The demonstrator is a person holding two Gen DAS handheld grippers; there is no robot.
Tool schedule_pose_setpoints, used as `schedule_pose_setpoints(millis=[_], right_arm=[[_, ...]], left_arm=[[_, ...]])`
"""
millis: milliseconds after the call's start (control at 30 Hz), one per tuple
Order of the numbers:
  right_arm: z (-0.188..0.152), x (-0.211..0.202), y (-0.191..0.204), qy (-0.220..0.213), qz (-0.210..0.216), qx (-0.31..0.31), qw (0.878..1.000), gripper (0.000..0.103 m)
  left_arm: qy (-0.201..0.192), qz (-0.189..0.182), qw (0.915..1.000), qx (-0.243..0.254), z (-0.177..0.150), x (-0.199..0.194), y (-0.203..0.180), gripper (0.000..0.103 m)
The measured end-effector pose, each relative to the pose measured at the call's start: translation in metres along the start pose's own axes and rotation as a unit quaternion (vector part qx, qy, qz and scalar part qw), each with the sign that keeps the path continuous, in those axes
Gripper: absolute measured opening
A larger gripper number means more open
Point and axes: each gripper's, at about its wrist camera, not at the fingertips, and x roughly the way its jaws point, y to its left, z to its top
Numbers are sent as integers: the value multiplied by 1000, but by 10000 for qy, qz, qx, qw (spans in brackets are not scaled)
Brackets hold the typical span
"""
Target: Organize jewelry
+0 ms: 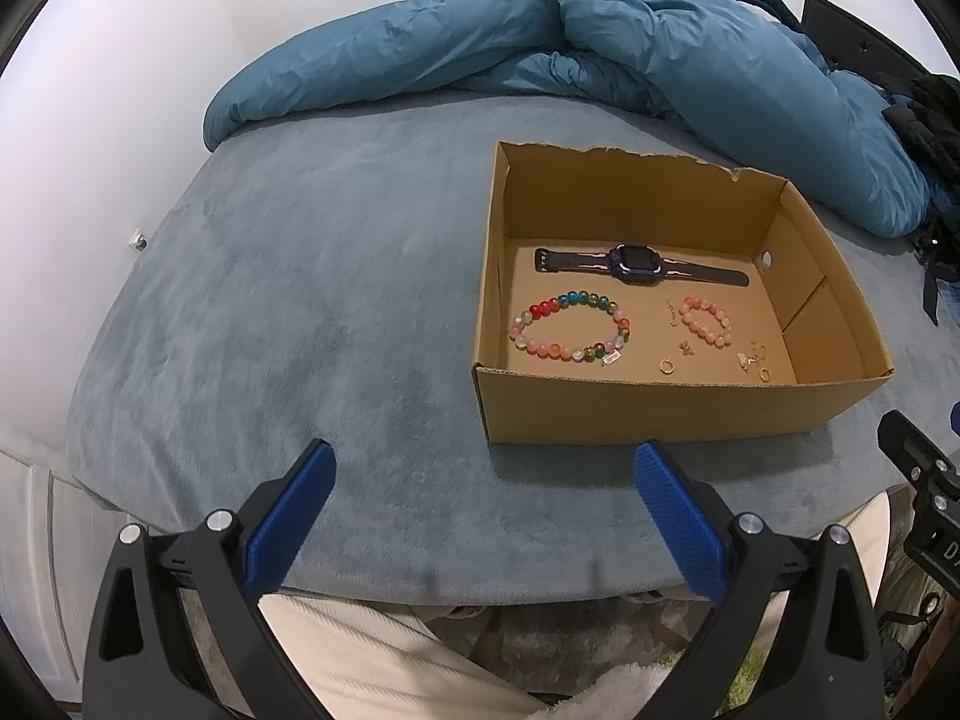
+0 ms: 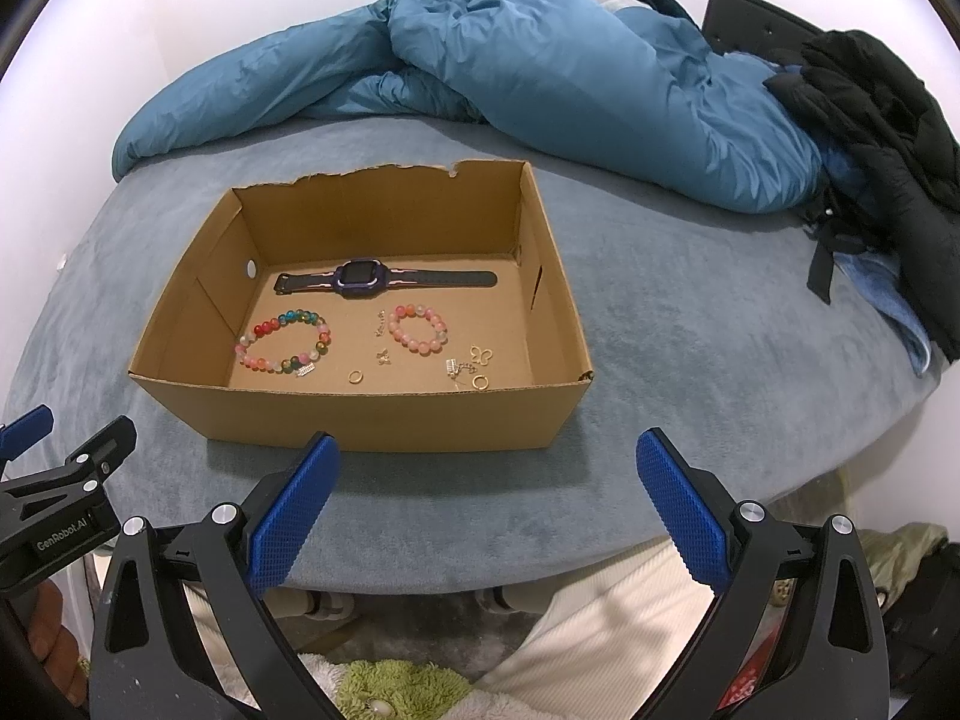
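Both grippers spread wide, holding nothing: left gripper, right gripper. Box just ahead of the right one holds watch, bead bracelets, tiny rings. Beads light, slippery; pinch across the strand. Rings fiddly.

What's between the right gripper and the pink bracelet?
The box's near wall. The right gripper hovers open, outside it; the pink bracelet lies on the box floor beyond, so the approach must come over the rim. Nothing covers the bracelet.
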Motion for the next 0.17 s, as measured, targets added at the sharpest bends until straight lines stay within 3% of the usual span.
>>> schedule_pose_setpoints(millis=[167], right_arm=[[0,0,0,-3,2,-3,10000,95]], left_arm=[[-73,-31,10000,6,2,-2,0,97]])
